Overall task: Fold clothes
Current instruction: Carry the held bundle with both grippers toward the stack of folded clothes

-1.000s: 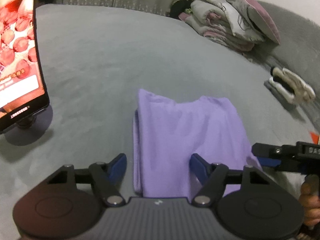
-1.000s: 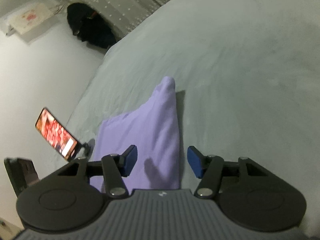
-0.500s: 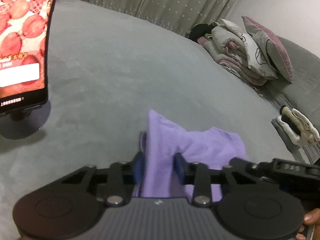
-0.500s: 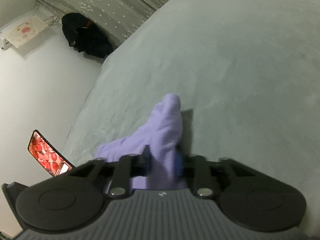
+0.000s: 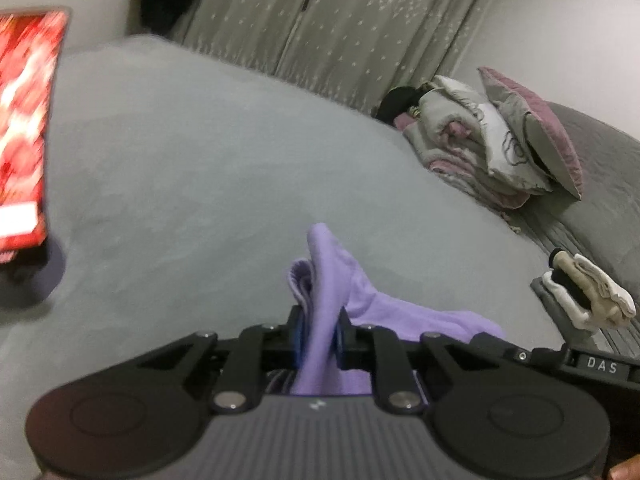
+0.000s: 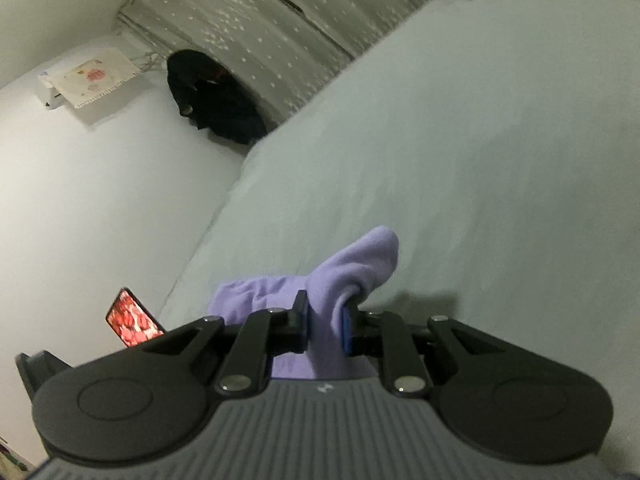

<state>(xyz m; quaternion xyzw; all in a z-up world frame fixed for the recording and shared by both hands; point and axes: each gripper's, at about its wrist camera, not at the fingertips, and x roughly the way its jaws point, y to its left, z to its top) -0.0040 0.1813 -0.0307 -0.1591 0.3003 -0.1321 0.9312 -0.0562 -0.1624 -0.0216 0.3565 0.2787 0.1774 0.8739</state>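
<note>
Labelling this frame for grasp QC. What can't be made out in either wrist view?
- Purple garment, left wrist view: lower part hidden behind the left gripper body, so garment type is unclear.
- Same garment, right wrist view: near end hidden under the right gripper, which is closing on it.
- Phone screen, left view: motion-blurred and cut off by the left edge, text unreadable.
- Dark heap by the curtain, right view: too dark to identify.

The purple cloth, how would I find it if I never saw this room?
Look at the big grey bed that fills the room. Near its front edge, the left gripper and the right gripper are each closing on one bunched end of the purple cloth. It is the only plain purple thing; the bedding pile by the curtain is grey and pink.
</note>
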